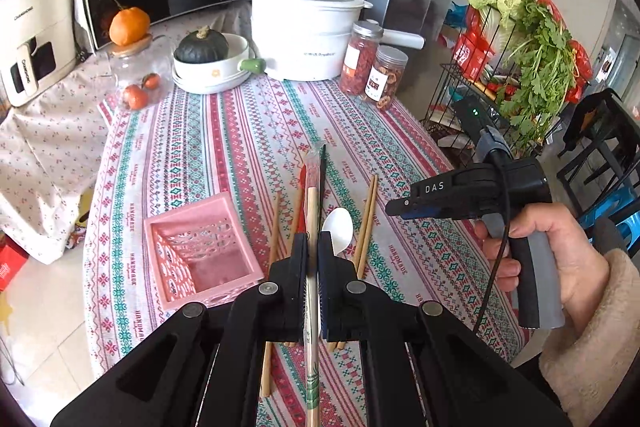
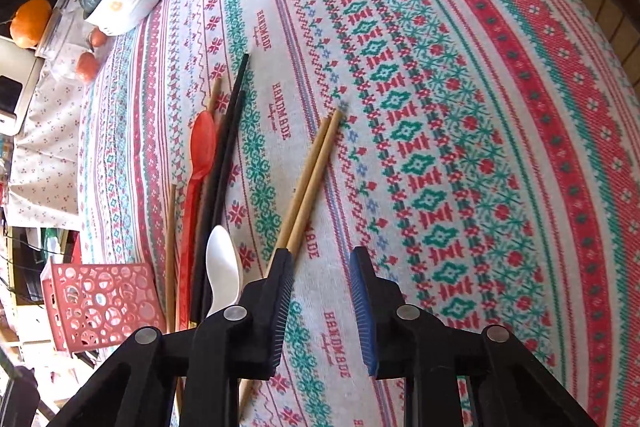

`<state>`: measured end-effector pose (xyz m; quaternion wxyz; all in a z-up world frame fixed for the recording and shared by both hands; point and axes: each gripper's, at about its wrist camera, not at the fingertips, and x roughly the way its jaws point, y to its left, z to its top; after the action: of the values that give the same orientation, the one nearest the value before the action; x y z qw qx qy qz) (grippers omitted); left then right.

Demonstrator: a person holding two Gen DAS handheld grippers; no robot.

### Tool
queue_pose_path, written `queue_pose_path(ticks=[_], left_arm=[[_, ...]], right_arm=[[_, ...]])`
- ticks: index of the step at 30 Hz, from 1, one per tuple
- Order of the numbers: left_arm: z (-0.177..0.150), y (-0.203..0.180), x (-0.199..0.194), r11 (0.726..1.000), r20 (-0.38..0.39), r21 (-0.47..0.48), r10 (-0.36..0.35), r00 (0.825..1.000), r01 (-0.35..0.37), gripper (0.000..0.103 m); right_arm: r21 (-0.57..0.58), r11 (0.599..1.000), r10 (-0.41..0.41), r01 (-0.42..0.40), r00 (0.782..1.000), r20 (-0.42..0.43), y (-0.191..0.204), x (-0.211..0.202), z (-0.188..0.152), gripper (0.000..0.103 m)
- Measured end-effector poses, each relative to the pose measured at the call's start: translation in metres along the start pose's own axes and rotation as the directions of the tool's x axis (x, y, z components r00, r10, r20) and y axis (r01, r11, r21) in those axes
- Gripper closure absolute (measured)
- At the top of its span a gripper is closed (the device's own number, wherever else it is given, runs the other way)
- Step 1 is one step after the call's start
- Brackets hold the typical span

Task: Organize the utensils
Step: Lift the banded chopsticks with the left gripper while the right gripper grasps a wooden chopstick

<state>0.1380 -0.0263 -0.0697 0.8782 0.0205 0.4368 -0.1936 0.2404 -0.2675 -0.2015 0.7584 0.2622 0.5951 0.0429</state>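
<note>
The left gripper, clenched on wrapped chopsticks above the worktop beside the pink basket, could drop them if tilted, while the right gripper, pitched steeply down, stood unclosed beside the bamboo chopsticks and might miss them.

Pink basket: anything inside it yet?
The pink basket lies tipped, mouth toward the left wrist camera. What shows inside is bare lattice walls and floor, no utensils. The near wall hides the front inner corner.
</note>
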Motion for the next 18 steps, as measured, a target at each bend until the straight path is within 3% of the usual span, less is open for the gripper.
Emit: queue_pose_path(ticks=[11, 14, 18], left_arm=[[-0.009, 0.040, -0.015, 0.999, 0.012, -0.048, 0.009, 1.000, -0.008, 0.098], [-0.009, 0.044, -0.017, 0.998, 0.014, -0.062, 0.006, 1.000, -0.005, 0.098], [-0.010, 0.045, -0.020, 0.998, 0.025, -0.066, 0.004, 1.000, -0.003, 0.098]], right_arm=[[-0.045, 0.986, -0.159, 0.159, 0.987, -0.007, 0.034, 0.028, 0.011, 0.088], [-0.047, 0.973, -0.227, 0.226, 0.973, -0.025, 0.041, 0.032, 0.011, 0.090], [-0.071, 0.964, -0.260, 0.257, 0.965, -0.039, 0.047, 0.035, 0.008, 0.094]])
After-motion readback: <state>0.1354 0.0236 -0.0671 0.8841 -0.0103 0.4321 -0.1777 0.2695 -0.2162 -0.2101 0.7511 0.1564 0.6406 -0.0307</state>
